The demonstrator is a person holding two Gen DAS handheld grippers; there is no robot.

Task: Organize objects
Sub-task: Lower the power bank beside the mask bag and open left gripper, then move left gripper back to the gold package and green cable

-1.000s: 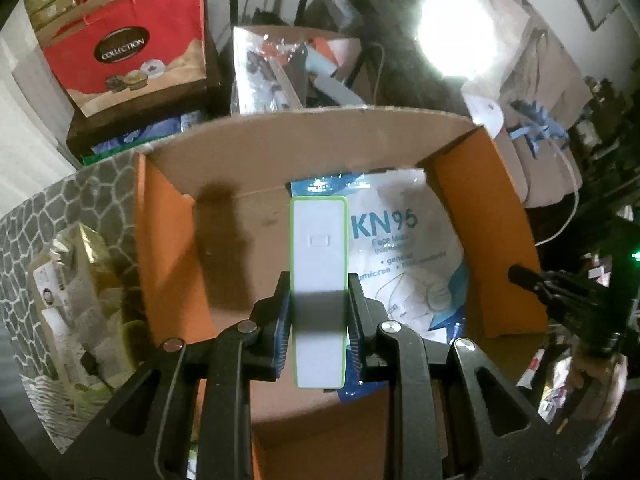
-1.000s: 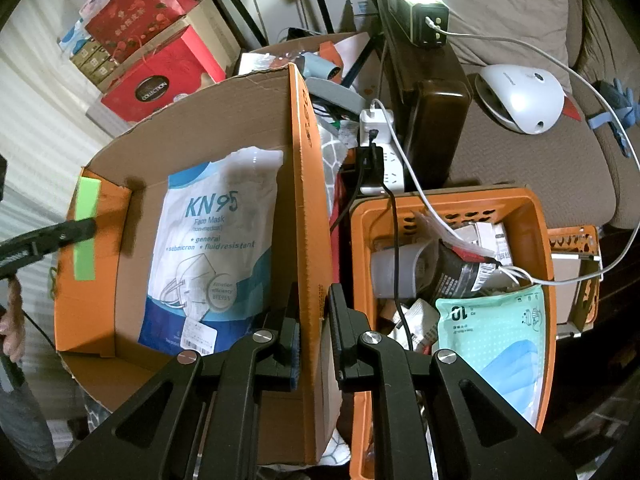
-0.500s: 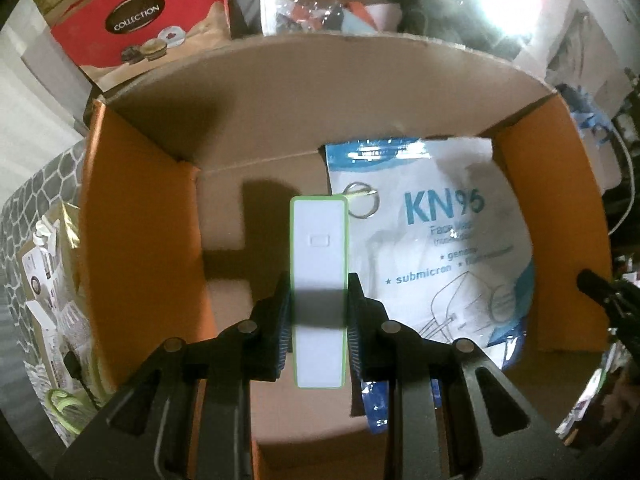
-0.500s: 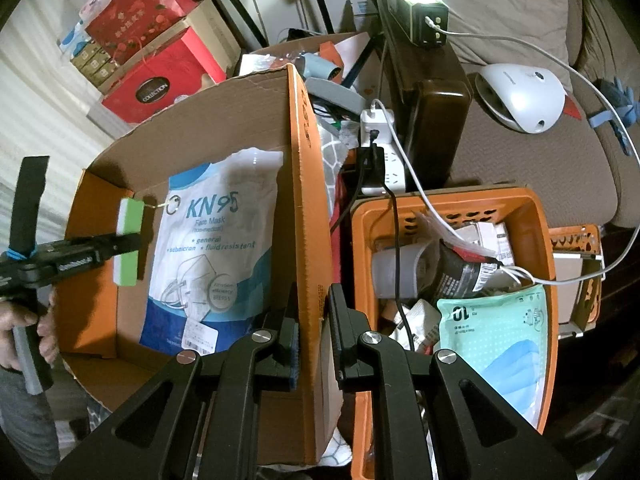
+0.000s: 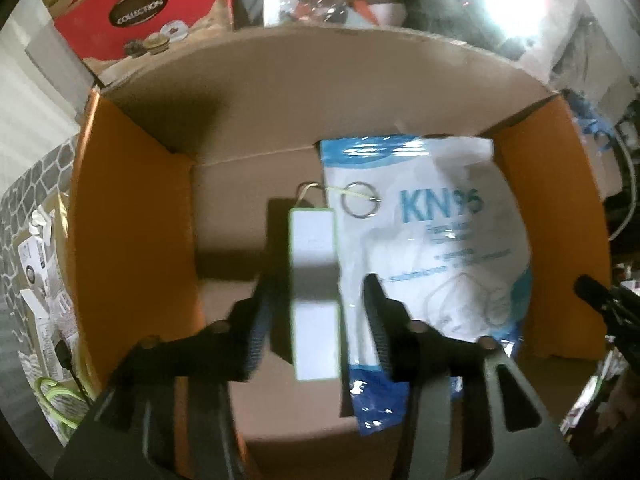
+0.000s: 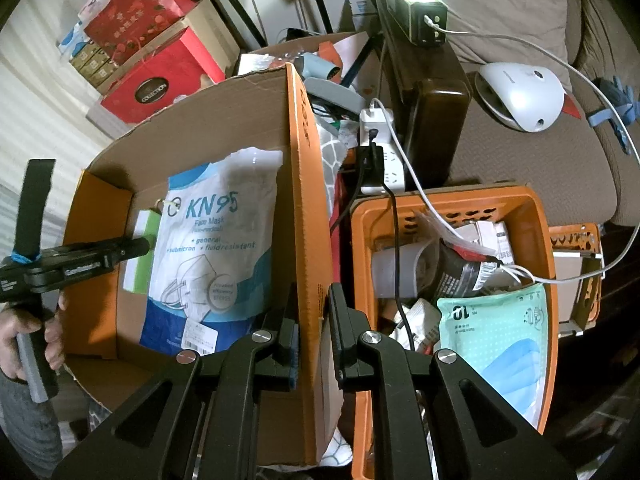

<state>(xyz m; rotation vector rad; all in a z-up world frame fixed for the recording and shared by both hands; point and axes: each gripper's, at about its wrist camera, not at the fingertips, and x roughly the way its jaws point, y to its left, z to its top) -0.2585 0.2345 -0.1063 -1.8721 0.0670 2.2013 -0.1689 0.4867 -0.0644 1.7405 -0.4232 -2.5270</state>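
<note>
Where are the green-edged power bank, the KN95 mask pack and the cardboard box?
power bank [image 5: 314, 280], left wrist view, white top face.
KN95 mask pack [image 6: 218, 240], right wrist view, printed front.
cardboard box [image 6: 306, 216], right wrist view, orange side flap.

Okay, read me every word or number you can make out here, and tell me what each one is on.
"KN95 Face Mask", "general", "fluid resistant": mask packet in the cardboard box.
"COLLECTION": red gift box.
"10": green mask pack in the orange basket.
Barcode sticker and basket labels: too small to read.
</note>
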